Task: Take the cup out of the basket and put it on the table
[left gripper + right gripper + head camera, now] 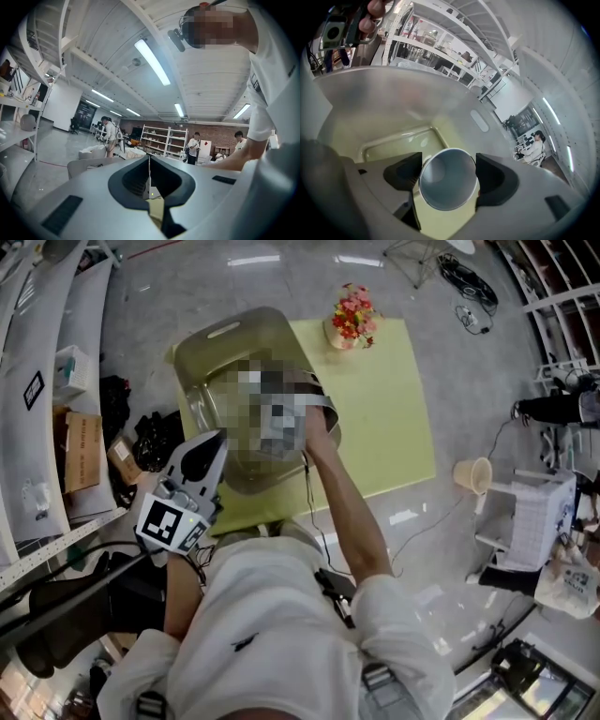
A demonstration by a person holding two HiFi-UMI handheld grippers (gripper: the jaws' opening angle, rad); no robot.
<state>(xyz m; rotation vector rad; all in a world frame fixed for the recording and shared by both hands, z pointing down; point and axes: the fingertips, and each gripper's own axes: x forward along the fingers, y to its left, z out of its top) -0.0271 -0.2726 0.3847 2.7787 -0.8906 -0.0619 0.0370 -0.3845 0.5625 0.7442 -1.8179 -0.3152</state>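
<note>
Right gripper view: basket (393,96) walls surround cup (448,180).

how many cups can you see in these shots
2. One cup sits between the jaws of the right gripper inside the basket; what looks like a paper cup is on the floor, right of the yellow mat. More may be hidden.

The head view looks steeply down from above the person onto the basket (234,338) and the table (394,427). The left claw (150,168) view tilts upward, facing the ceiling (117,70) and far shelves (164,140). The right claw (449,176) view sits close inside that same basket, facing its floor past the cup (447,187).
</note>
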